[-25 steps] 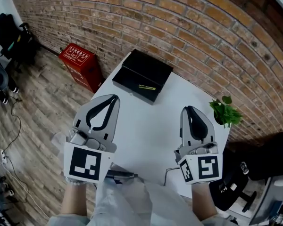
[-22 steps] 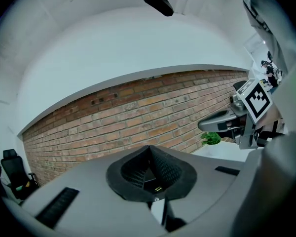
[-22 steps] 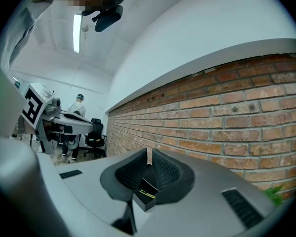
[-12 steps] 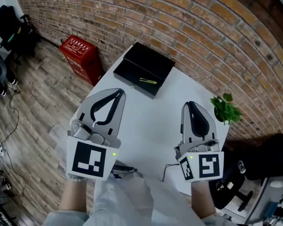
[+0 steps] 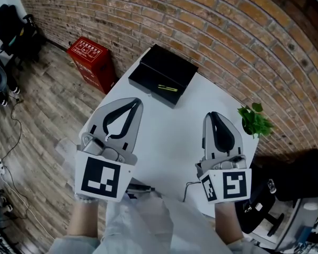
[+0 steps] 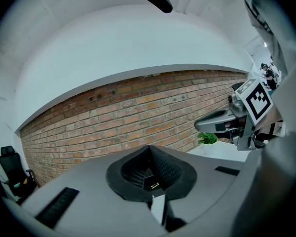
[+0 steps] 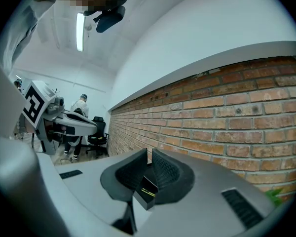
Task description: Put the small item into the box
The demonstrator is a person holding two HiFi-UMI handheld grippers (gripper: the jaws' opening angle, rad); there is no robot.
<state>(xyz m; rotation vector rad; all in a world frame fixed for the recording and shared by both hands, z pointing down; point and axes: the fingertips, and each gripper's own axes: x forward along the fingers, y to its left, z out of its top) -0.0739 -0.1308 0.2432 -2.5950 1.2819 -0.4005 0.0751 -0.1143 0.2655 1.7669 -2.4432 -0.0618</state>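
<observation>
Little has shifted over the last second. The left gripper (image 5: 135, 103) has drifted a touch toward the middle of the table, the right gripper (image 5: 214, 115) has hardly stirred, and the black box (image 5: 167, 67) sits a little higher in the head view than before.

Both grippers are held on the person's side of the box, above the white table (image 5: 169, 142), and both point toward it. The left gripper is just short of the box's near left corner. Its jaws meet at the tips and nothing is caught between them. In the left gripper view, the box shows through the loop that they enclose. The right gripper is farther from the box, off to its right and nearer the person. Its jaws are drawn in to a thin slit at the tips and it too holds nothing. In the right gripper view, the box again appears behind the jaws.

The box rests at the far end of the table. The small item (image 5: 168, 88), a thin yellow-green stick, lies on the near half of the box's upper face. I cannot tell whether that face is a closed lid or an open tray.

A small green plant (image 5: 254, 121) stands to the right of the box, at the table's right edge. A red box (image 5: 91, 62) sits on the wooden floor to the left of the black box. Behind the black box runs a brick wall (image 5: 201, 25).
</observation>
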